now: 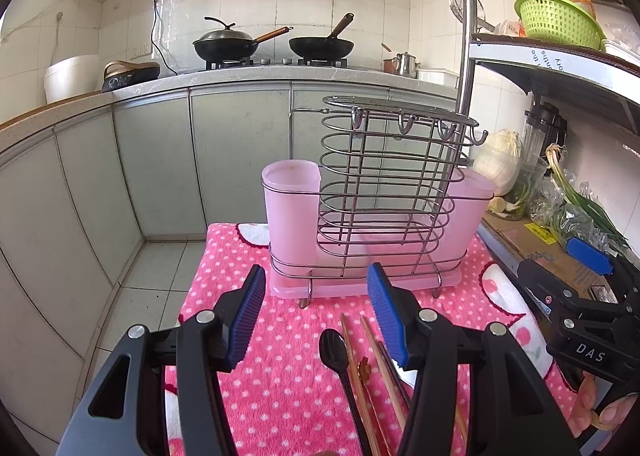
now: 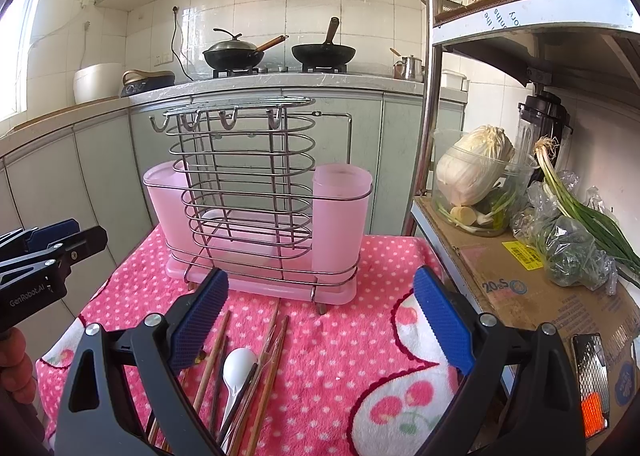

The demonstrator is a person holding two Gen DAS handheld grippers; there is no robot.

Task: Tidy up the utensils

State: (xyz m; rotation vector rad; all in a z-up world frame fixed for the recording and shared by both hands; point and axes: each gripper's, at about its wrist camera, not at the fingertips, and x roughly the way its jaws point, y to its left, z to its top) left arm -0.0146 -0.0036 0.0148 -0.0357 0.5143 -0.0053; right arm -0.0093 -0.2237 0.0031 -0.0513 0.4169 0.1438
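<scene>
Utensils lie loose on the pink dotted cloth covering the surface, nearest the cameras. Left tool, fingers apart, holds nothing; a black spoon and wooden chopsticks sit at its 6 o'clock. Right tool, fingers wide apart and empty; a white spoon and more chopsticks lie at its 7 o'clock. Wire utensil rack stands upright at 12 o'clock, a pink cup at each end, over a pink drip tray. Beyond, two woks on the stove. Cabbage at 2 o'clock on a shelf.
</scene>
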